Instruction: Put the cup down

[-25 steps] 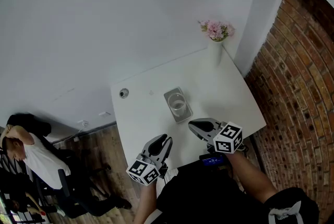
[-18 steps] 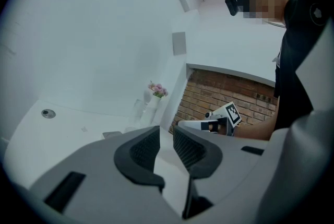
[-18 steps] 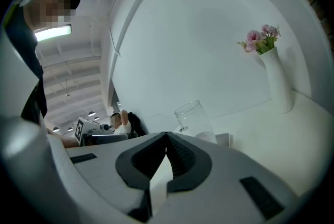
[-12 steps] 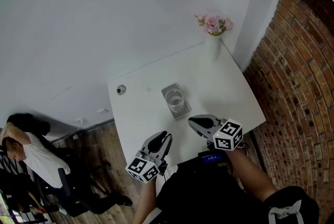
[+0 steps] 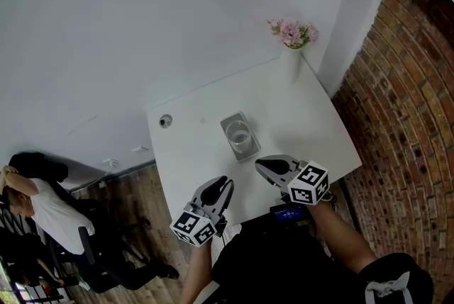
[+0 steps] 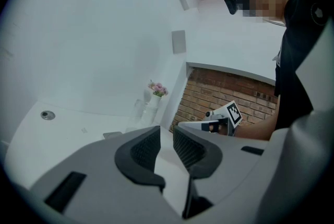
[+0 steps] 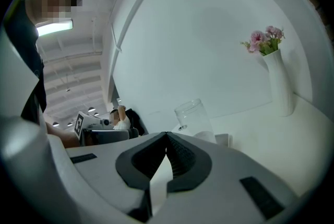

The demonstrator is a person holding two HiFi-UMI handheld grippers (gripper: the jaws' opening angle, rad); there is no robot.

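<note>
The cup (image 5: pixel 239 134), a clear glass one, stands upright on a grey square mat (image 5: pixel 228 125) near the middle of the white surface (image 5: pixel 312 132), apart from both pairs of fingers. In the head view it lies at about 11 o'clock from the right gripper (image 5: pixel 259 166) and between 12 and 1 o'clock from the left gripper (image 5: pixel 225 186), nearer the right one.

The right gripper's fingers (image 7: pixel 182 157) are pressed together with nothing between them; in the right gripper view the cup (image 7: pixel 193 121) rises just beyond their tips, untouched. The left gripper's fingers (image 6: pixel 143 150) stand a narrow gap apart, and only bare surface shows through that gap.

A white vase (image 5: pixel 291 63) of pink flowers (image 5: pixel 291 33) stands at the far corner, at 1 o'clock from the cup. A small round fitting (image 5: pixel 165 121) sits at 9 o'clock from it.
</note>
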